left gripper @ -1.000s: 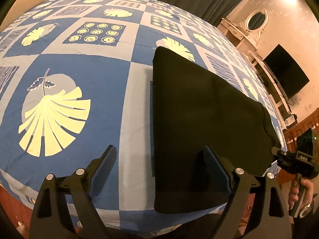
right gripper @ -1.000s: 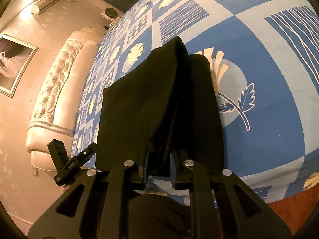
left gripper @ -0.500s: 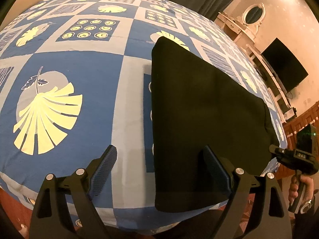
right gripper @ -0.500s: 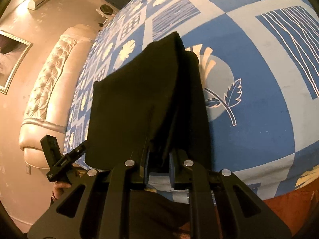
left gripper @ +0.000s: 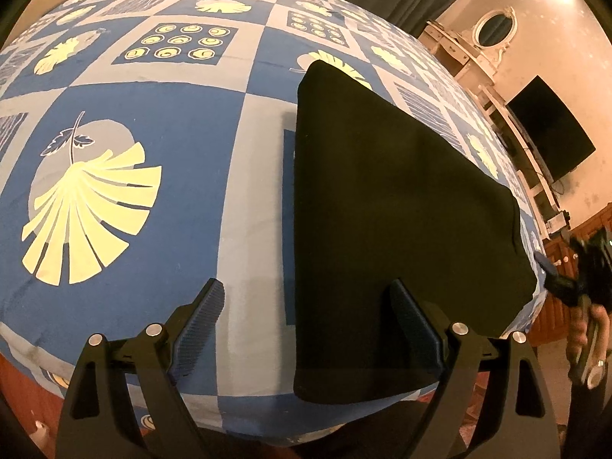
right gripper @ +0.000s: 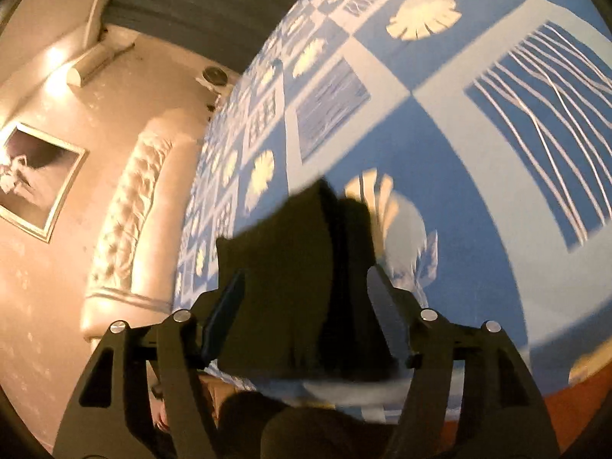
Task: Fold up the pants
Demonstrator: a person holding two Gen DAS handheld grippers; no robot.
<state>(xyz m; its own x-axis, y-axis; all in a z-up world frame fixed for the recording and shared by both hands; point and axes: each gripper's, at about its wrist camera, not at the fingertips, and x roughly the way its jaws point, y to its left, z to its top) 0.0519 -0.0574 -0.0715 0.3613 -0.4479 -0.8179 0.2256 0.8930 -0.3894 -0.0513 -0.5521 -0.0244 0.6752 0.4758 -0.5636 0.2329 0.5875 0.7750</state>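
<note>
Between my right gripper's (right gripper: pixel 302 319) fingers (right gripper: pixel 225 317) sits the near edge of the black pants (right gripper: pixel 290 283), but the pads are clear of the cloth on both sides: the jaws are opening at this moment, roughly half spread, and the whole right wrist view is smeared with motion blur. From that camera the folded pants run away toward twelve o'clock, with a raised fold along their middle, and they lie on the blue patterned bedspread (right gripper: pixel 440 145). At nine o'clock I see a padded cream headboard (right gripper: pixel 126 225), and further out at ten o'clock a framed picture (right gripper: pixel 34 179) on the wall.

My left gripper (left gripper: pixel 306 329) stands wide and holds nothing. Its right finger (left gripper: pixel 413 329) overlaps the lower part of the pants (left gripper: pixel 397 222) in the picture; whether it touches them I cannot tell. Its left finger hangs over bare bedspread (left gripper: pixel 183 122). In this view the pants lie flat as a dark, smooth folded panel from center out to three o'clock, near the bed's edge. At four o'clock the right gripper (left gripper: pixel 573 279) shows blurred, just beside the pants' corner, with a hand (left gripper: pixel 589 329) on its handle. At two o'clock a dark television (left gripper: pixel 550 126) hangs on the wall, and at one o'clock an oval mirror (left gripper: pixel 495 28).
</note>
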